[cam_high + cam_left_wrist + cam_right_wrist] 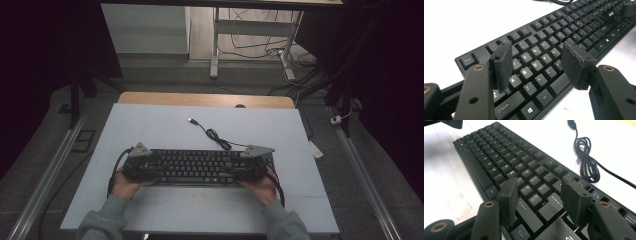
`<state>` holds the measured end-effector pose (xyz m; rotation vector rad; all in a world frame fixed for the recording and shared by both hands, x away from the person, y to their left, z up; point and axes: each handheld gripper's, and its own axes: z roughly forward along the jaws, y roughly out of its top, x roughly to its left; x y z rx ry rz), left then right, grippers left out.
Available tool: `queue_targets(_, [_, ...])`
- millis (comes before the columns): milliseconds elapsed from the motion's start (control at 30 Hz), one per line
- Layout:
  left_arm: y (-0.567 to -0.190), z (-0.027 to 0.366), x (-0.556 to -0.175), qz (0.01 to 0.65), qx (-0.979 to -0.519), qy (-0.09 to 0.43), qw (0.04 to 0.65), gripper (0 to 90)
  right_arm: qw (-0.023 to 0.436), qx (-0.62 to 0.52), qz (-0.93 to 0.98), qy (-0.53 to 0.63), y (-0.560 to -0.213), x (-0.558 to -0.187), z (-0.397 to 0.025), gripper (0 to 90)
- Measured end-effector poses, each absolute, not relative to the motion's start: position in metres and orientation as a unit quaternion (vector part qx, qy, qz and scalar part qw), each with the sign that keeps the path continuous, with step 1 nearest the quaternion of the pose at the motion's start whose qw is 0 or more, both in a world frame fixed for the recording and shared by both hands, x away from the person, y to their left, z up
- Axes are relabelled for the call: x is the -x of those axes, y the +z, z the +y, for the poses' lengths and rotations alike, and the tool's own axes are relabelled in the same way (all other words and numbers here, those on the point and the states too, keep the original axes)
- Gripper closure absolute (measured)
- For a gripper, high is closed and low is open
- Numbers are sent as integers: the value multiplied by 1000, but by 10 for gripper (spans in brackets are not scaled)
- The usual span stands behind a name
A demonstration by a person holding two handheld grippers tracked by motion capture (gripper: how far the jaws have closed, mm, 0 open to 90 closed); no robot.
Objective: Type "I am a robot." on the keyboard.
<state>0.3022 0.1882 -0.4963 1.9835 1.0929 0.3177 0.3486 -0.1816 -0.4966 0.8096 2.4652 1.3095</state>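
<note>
We see the keyboard (200, 166) flat at mid-tabletop (150, 130). Left claw (536, 63) spread wide over its left keys, right claw (541, 196) spread over its right keys; neither pinches anything.

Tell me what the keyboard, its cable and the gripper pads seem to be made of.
Keyboard: looks like matte black plastic, with printed white legends.
Cable: probably rubber- or vinyl-sheathed, glossy black and coiled loosely.
Left gripper pads: seemingly dark rubber or foam, with a ribbed, dull face.

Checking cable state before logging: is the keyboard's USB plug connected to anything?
No. In the high view the USB plug lies loose on the white table, its cable trailing back to the keyboard.
</note>
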Motion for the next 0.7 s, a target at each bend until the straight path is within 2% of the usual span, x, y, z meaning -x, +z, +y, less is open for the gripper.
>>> queue_targets(400, [-496, 193, -304, 450, -782, 128, 412, 399, 117, -277, 841, 449, -497, -349, -182, 479])
queue_targets(700, [-500, 194, -306, 457, -784, 139, 396, 461, 117, -276, 842, 448, -497, -349, -181, 479])
